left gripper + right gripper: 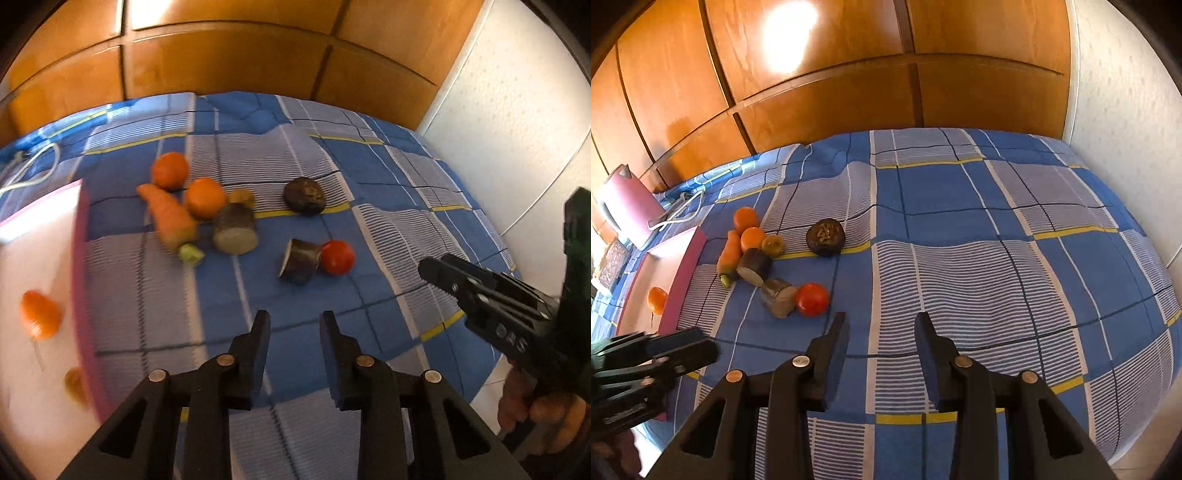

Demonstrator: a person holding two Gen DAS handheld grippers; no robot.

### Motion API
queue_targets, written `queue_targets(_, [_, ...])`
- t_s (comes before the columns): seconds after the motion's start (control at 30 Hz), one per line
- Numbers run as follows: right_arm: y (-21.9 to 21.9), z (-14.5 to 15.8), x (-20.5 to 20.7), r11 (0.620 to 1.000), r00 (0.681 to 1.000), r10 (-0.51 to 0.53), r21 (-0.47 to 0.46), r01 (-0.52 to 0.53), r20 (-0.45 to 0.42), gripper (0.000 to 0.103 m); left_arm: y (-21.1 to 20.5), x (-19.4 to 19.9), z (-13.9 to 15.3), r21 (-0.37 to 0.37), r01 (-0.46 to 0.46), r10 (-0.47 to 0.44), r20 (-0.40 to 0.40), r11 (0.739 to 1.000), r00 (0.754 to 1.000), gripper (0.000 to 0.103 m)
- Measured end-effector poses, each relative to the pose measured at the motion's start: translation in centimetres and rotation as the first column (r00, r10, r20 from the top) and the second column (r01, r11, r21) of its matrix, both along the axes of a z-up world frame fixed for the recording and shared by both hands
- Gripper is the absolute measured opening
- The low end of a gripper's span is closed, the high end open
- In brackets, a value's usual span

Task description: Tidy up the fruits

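On the blue checked bedspread [332,177] lie two oranges [170,170] [205,197], a carrot [170,218], a small yellowish fruit [242,197], two cut dark vegetable pieces [234,229] [299,260], a red tomato [337,257] and a dark round fruit [304,195]. A pink-rimmed tray [79,295] at the left holds one orange [40,314]. My left gripper [295,321] hovers beside the tray's rim, jaws drawn in with nothing between them. My right gripper [881,321] hangs open and empty just right of the tomato [812,299].
A pink kettle [628,206] and its white cable [683,212] sit at the bed's far left. Wooden wardrobe doors [831,92] stand behind the bed and a white wall [1126,110] to the right. A hand [535,406] holds the right gripper over the bed's edge.
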State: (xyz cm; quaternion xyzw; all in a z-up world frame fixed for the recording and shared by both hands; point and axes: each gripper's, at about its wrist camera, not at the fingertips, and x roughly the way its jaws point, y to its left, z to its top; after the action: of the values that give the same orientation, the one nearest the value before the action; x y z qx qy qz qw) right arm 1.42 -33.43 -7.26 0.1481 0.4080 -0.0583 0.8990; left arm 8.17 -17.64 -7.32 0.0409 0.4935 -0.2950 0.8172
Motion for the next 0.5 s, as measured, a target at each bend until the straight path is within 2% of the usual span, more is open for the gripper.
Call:
queue_targets(0.17, [-0.6,-0.5,0.1,1.000,1.000,0.002,0.023,-0.002,-0.010,0.037,-2.0,1.4,-0.8,0.020,0.032,-0.032,0.027,0.999,0.999,0.028])
queue_targets(0.5, [-1.1,-1.1,0.4,0.999,1.000,0.005,0.045,-0.004,-0.014,0.037,-3.6,4.1,-2.9,0.054,0.057,-0.058,0.023,0.997,0.998,0.027])
